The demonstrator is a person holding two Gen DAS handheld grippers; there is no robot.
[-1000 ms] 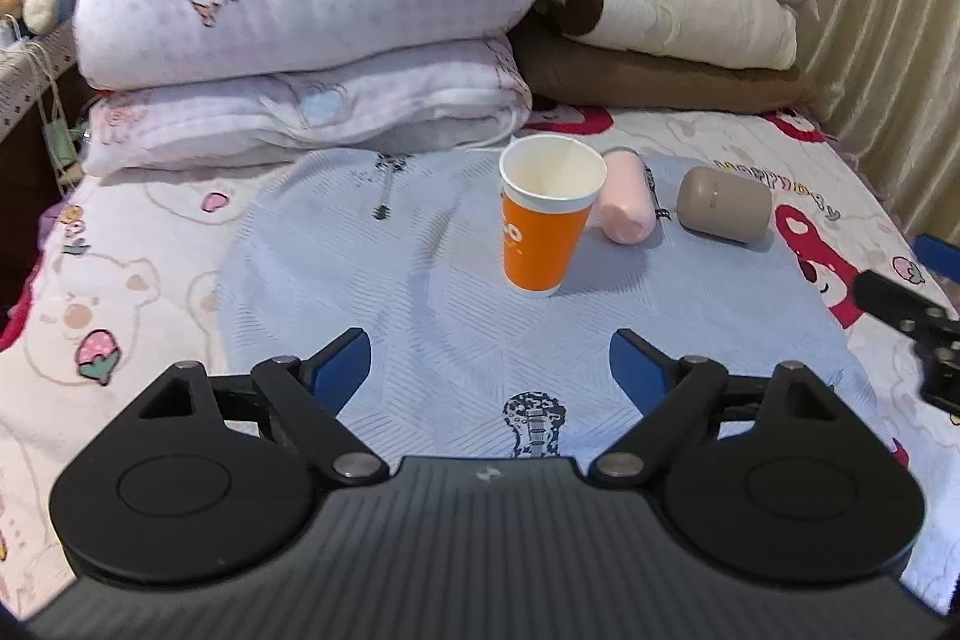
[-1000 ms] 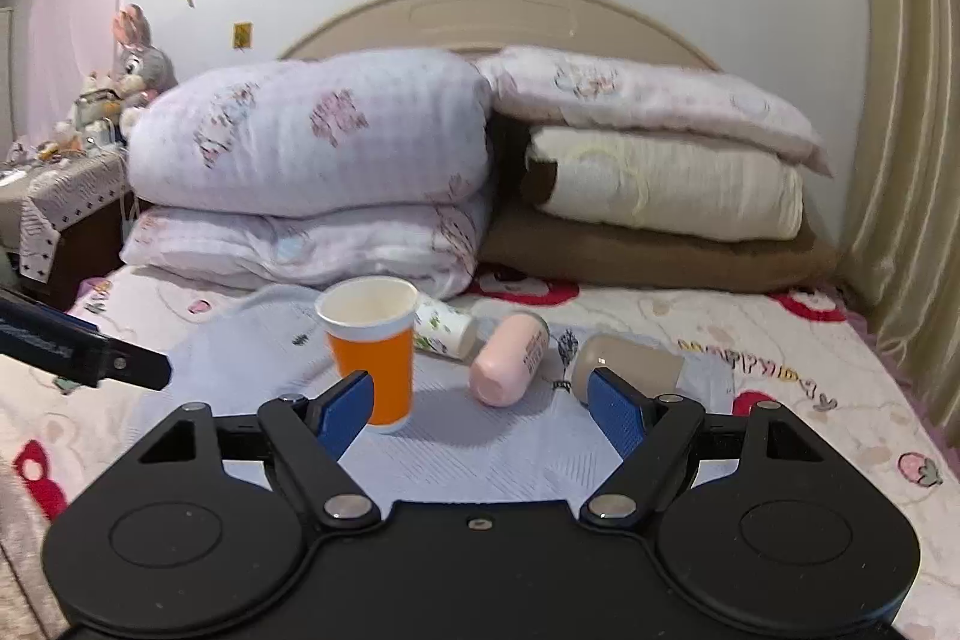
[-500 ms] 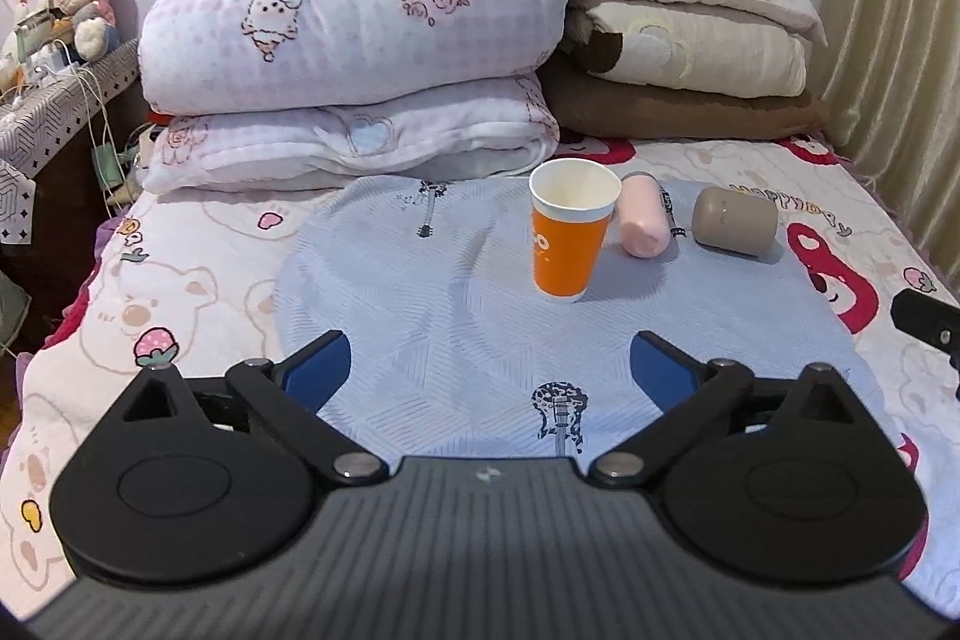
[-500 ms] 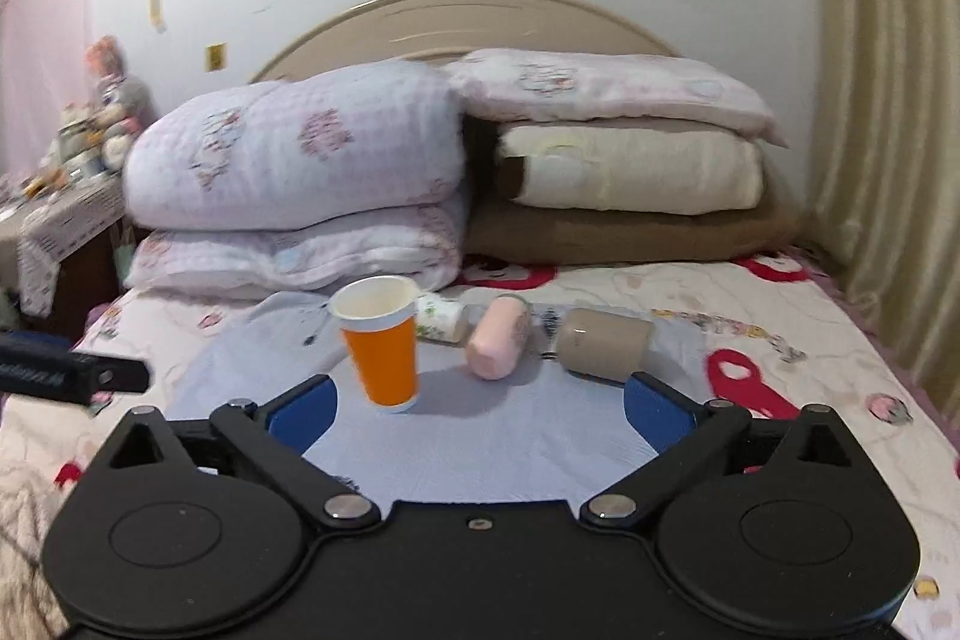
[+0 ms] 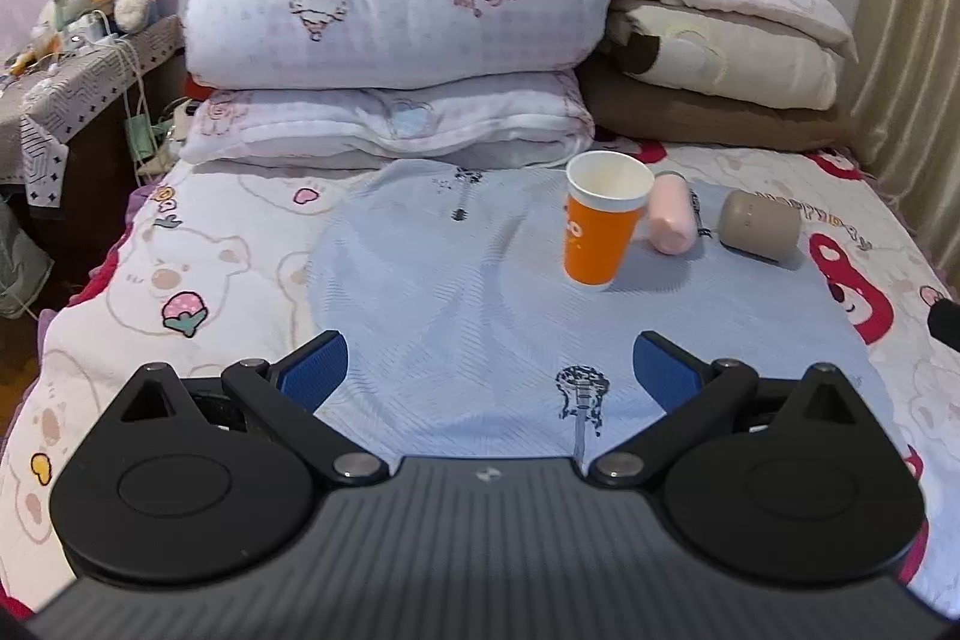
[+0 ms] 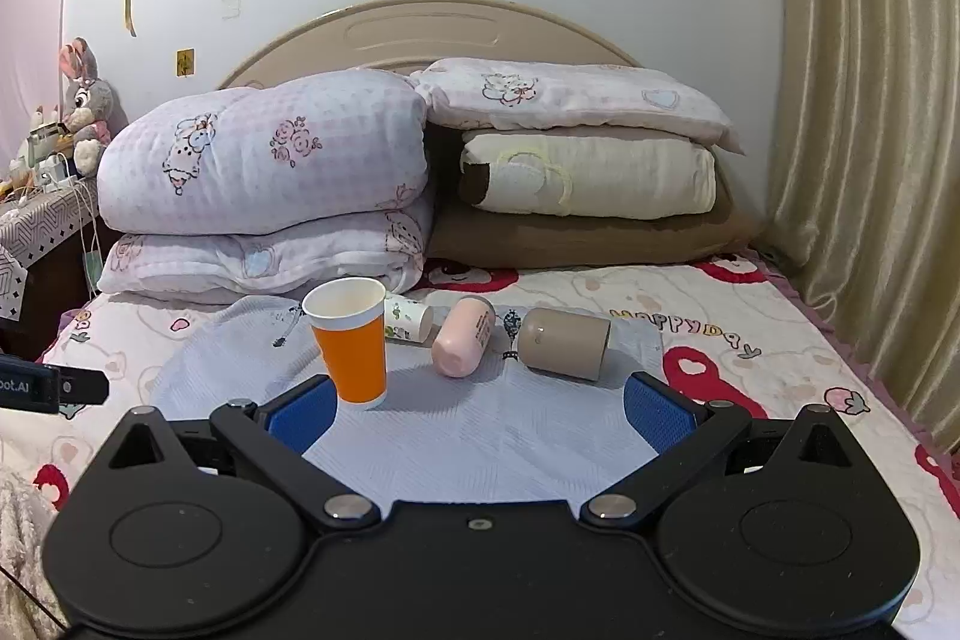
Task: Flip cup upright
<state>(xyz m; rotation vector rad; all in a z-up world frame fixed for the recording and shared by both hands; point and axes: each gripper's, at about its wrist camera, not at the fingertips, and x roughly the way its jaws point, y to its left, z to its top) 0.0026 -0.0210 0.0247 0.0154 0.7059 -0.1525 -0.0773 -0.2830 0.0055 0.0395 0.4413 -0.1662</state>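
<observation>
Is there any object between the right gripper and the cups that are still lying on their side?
Nothing visible blocks the right gripper from the pink cup or the beige cup. The upright orange cup stands left of that path, partly hiding the small white cup.

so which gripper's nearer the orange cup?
Right. The right gripper sits just short of the orange cup, its left finger beside the base. The left gripper hangs farther back, cup ahead-right.

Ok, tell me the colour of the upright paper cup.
Orange with a white rim, the upright paper cup shows best in the right wrist view.
</observation>
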